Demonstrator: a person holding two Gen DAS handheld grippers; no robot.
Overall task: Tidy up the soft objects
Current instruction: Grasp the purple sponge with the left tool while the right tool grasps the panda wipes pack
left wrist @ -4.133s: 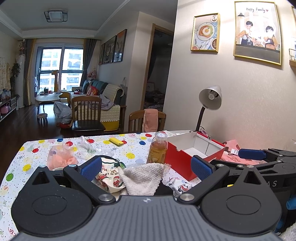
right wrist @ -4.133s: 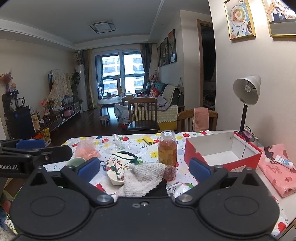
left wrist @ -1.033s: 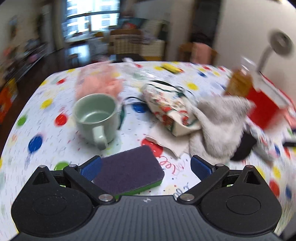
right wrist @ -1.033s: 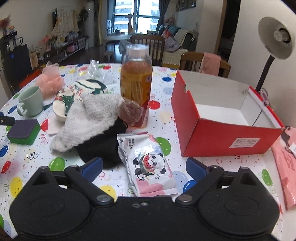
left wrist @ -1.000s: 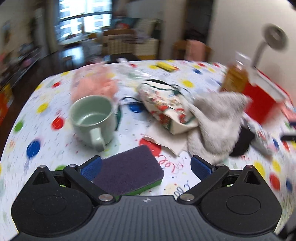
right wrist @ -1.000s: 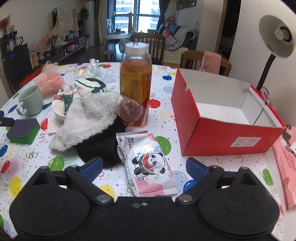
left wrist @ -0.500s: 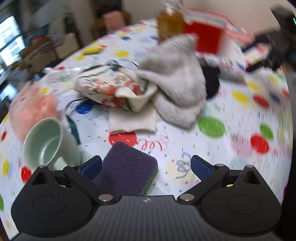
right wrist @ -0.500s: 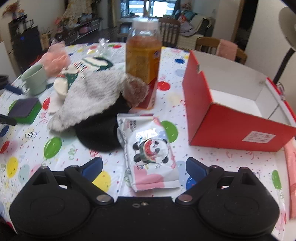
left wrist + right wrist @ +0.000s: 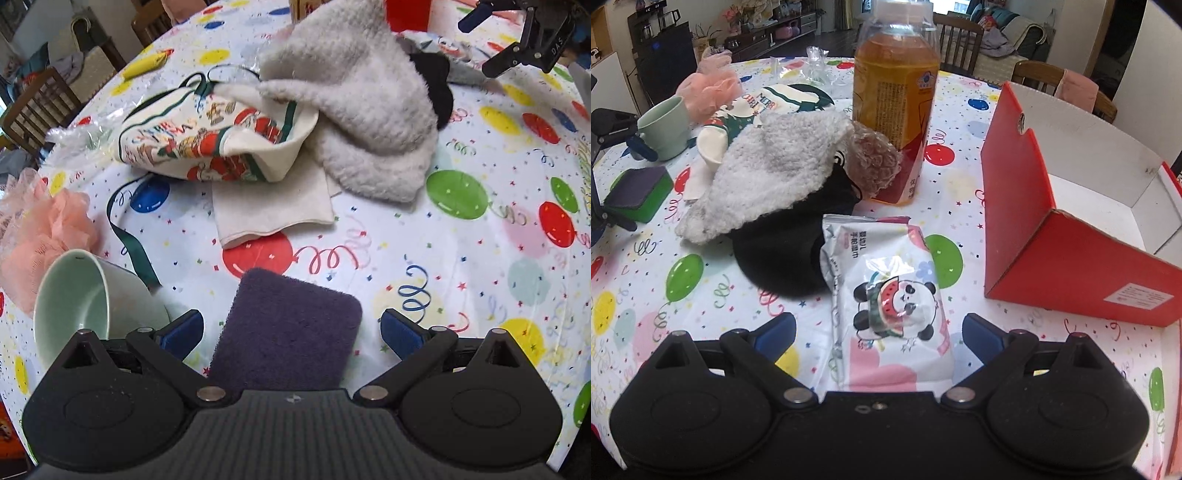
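A purple-topped green sponge [image 9: 286, 330] lies on the balloon-print tablecloth, between the spread fingers of my open left gripper [image 9: 291, 332], untouched by the pads. The same sponge [image 9: 637, 192] shows far left in the right wrist view. My right gripper [image 9: 879, 336] is open over a panda-print wipes pack [image 9: 890, 299], fingers on either side of its near end. A fluffy grey hat [image 9: 369, 110] with a black lining lies on a Christmas-print cloth bag [image 9: 218, 136]. The open red box [image 9: 1078, 221] stands at right.
A pale green mug [image 9: 79, 302] stands left of the sponge, close to my left finger. A pink bath pouf [image 9: 48, 225] sits behind it. An orange drink bottle [image 9: 895, 99] stands by the hat. Chairs line the far table edge.
My left gripper has tilted down and shifted so the sponge now sits centred between its fingers. My right gripper has moved closer to the wipes pack. Both stay open.
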